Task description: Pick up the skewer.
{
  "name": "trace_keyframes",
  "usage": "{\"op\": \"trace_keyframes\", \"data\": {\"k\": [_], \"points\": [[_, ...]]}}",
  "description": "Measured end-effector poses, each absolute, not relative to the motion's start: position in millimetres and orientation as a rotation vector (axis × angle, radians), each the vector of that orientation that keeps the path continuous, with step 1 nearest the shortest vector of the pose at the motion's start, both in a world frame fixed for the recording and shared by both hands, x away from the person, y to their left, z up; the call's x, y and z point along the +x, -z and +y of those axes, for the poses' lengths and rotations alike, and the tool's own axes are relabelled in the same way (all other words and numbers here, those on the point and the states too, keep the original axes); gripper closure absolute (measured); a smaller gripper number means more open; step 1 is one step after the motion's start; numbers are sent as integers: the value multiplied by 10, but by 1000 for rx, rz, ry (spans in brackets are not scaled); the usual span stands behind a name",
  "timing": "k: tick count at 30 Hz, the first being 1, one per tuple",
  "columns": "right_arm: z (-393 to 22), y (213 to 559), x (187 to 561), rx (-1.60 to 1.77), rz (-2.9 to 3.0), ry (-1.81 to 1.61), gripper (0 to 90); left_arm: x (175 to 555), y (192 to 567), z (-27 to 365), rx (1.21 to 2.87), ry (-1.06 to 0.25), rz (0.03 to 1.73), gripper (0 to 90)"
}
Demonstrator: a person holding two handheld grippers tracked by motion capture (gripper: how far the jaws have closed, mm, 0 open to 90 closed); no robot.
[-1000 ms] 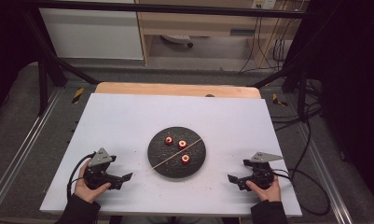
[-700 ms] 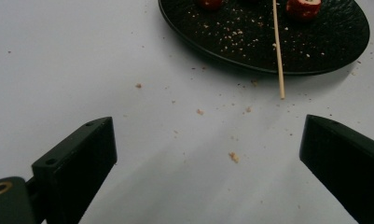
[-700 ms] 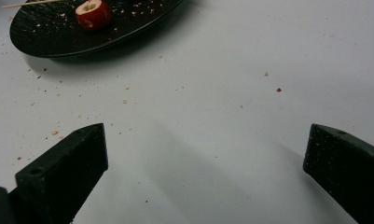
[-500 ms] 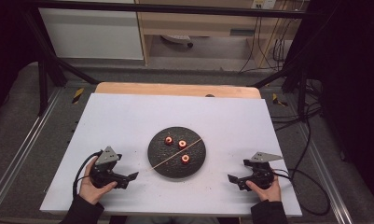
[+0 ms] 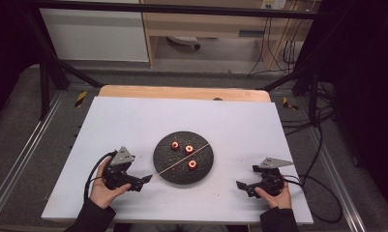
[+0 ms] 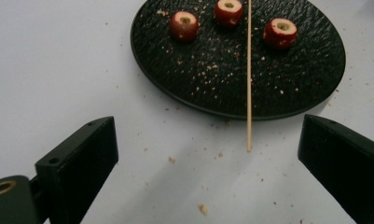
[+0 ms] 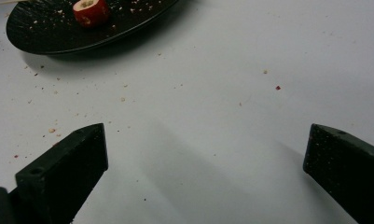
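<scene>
On my left, the left gripper [image 5: 144, 180] sits low over the white desk [image 5: 133, 121], held in the left hand [image 5: 103, 187], just short of the black plate [image 5: 163, 166]. Its fingers [image 6: 77, 158] are spread wide and hold nothing; in the left gripper view I see bare desk and scattered crumbs between them. The near end of the wooden skewer [image 6: 249, 74] pokes past the plate's rim onto the desk, straight ahead of that gap and a little toward the right-hand finger, not touching either one.

Moving to the middle, the plate lies flat near the centre of the desk. The skewer lies diagonally across it in the high view. Three cored red fruit pieces rest on the plate: the left piece [image 5: 175, 145] and the middle piece [image 5: 189, 149] on the far side of the skewer, the third piece [image 5: 192, 164] on the near side. Crumbs dust the plate's textured surface.

On my right, the right gripper [image 5: 242, 186] rests in the right hand [image 5: 274, 195], well apart from the plate. Its fingers [image 7: 65, 168] are also wide open and empty, with only crumb-speckled desk between them. The plate's edge and one fruit piece sit at the upper left of the right gripper view.
</scene>
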State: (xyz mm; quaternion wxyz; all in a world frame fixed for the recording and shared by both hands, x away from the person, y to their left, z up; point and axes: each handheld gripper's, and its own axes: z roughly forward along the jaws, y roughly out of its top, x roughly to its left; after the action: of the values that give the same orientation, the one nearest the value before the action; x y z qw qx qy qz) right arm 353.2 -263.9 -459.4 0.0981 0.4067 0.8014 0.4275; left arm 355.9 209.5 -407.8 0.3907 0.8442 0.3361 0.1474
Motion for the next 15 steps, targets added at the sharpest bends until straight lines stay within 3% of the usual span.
{"op": "trace_keyframes", "data": {"k": [15], "points": [[-2644,4593,3532,1197,2373,-1261,7,3708,3991,1745,2203,-354,833,60]]}}
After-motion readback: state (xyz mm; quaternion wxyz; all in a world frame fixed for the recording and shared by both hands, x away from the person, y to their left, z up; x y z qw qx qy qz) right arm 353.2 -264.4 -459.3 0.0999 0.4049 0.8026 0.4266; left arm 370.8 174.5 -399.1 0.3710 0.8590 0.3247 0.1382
